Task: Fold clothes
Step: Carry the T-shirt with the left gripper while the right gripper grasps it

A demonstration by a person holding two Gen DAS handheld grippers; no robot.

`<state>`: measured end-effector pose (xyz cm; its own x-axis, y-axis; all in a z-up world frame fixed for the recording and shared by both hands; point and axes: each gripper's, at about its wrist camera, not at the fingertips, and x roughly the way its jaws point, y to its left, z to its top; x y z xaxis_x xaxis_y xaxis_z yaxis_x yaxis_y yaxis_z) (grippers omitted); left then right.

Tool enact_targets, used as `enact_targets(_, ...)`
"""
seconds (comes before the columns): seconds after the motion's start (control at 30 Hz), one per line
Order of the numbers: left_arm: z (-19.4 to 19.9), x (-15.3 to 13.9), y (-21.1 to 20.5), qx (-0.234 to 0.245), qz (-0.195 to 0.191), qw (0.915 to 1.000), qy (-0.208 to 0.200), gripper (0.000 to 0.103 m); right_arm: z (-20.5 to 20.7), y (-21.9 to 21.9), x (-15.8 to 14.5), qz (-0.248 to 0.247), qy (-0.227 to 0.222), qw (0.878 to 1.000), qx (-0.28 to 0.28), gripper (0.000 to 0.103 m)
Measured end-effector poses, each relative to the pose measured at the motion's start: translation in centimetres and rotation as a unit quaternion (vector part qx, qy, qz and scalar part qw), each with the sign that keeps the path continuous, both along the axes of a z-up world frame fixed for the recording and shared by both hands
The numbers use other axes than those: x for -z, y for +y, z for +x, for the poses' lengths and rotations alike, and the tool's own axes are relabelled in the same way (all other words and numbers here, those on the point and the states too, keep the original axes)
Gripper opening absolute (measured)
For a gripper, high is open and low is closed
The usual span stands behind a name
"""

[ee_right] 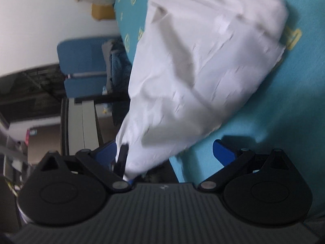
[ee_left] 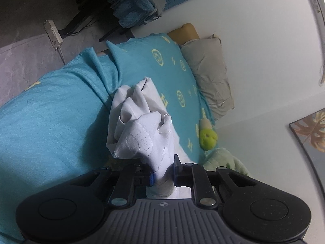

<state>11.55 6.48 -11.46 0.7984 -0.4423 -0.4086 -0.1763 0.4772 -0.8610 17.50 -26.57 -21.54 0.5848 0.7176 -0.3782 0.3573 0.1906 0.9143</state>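
A white garment point(ee_left: 142, 134) rises bunched from the turquoise bedsheet point(ee_left: 50, 111) into my left gripper point(ee_left: 163, 172), which is shut on a gathered corner of it. In the right wrist view the same garment point(ee_right: 203, 61) hangs as a wide sheet that narrows to a tip near the left finger. My right gripper point(ee_right: 164, 152) stands wide open over the sheet point(ee_right: 294, 111). The cloth's lower end lies between its blue fingers point(ee_right: 223, 152), which do not press on it. This view is blurred.
A beige pillow point(ee_left: 211, 77) and a yellow-green plush toy point(ee_left: 207, 138) lie along the white wall side of the bed, with a pale green cloth point(ee_left: 223, 160) nearby. A blue chair point(ee_right: 81, 65) and dark furniture stand on the floor beyond the bed's edge.
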Motion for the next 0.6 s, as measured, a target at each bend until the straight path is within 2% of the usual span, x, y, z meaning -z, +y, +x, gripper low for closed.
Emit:
enact_targets(0.1,-0.1,-0.1,0.3,-0.006,-0.019,0.9997,-0.015,0.016,-0.8,-1.7,0.1,-0.007,0.002,0.998,0.061,0.102)
enact_targets(0.13,-0.1,-0.1,0.4,-0.008,-0.024,0.9995,-0.018,0.016,-1.0,-2.3,0.1,-0.012,0.003,0.997,0.081,0.097)
enact_targets(0.27,0.1,0.1,0.8,-0.012,-0.031,0.9994,-0.014,0.016,-1.6,-3.3,0.5,-0.043,0.032,0.992,0.118,0.063)
enact_targets(0.3,0.1,0.2,0.9,-0.012,-0.032,0.9993,-0.013,0.016,-1.6,-3.2,0.4,-0.053,0.034,0.991,0.118,0.058)
enact_targets(0.33,0.2,0.2,1.0,-0.012,-0.032,0.9994,-0.012,0.016,-1.7,-3.2,0.3,-0.063,0.036,0.991,0.117,0.047)
enact_targets(0.43,0.2,-0.4,0.8,-0.009,-0.016,0.9998,-0.013,0.016,-1.9,-3.0,-0.8,-0.091,0.013,0.989,0.113,0.026)
enact_targets(0.47,0.0,-0.8,0.8,-0.006,-0.011,0.9998,-0.015,0.016,-2.0,-2.9,-1.3,-0.101,0.005,0.989,0.112,0.022)
enact_targets(0.6,-1.0,-2.8,0.9,0.012,-0.016,0.9993,-0.031,0.016,-3.6,-3.3,-4.3,-0.143,-0.038,0.984,0.101,0.019)
